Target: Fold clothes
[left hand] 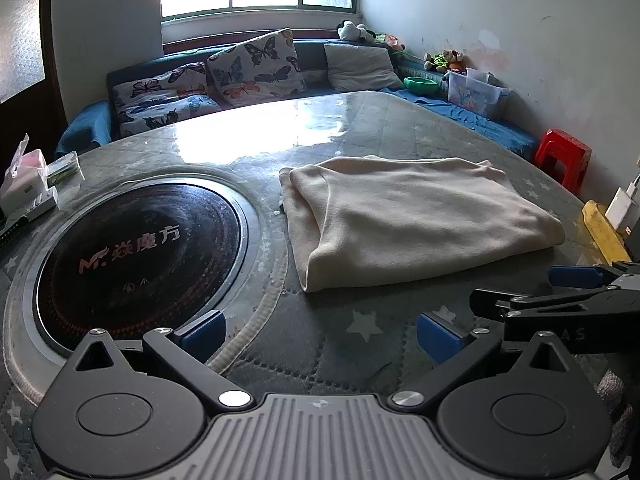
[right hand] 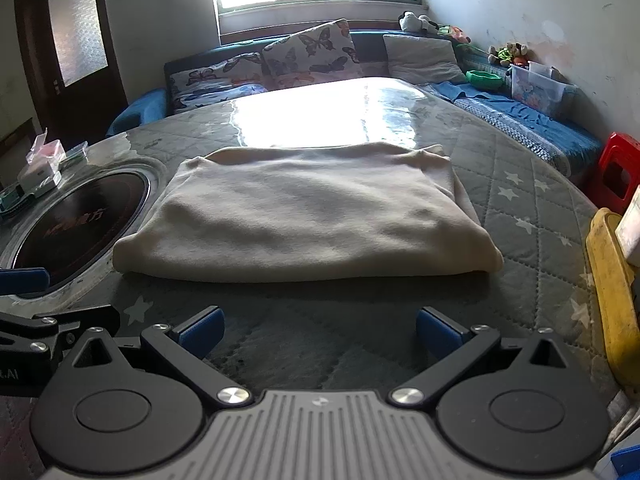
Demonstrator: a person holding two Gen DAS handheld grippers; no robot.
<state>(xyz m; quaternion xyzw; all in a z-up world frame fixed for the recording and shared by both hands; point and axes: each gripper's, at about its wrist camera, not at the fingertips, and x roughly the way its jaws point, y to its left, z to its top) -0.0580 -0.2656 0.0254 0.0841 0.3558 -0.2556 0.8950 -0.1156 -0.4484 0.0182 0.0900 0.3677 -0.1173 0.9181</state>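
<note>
A cream garment (left hand: 408, 220) lies folded into a flat rectangle on the quilted grey table cover (left hand: 352, 344); in the right wrist view the same garment (right hand: 304, 216) lies straight ahead. My left gripper (left hand: 320, 334) is open, hovering near the table's front edge, short of the garment's near left corner, with nothing between its blue pads. My right gripper (right hand: 320, 330) is open too, just in front of the garment's near edge and not touching it. The right gripper's fingers (left hand: 576, 276) show at the right of the left wrist view.
A round black induction hob (left hand: 136, 256) is sunk into the table left of the garment. Small boxes and a tissue pack (left hand: 28, 188) stand at the far left. A yellow object (right hand: 612, 288) lies at the right edge. A sofa with butterfly cushions (left hand: 256, 68) and a red stool (left hand: 564, 160) stand beyond.
</note>
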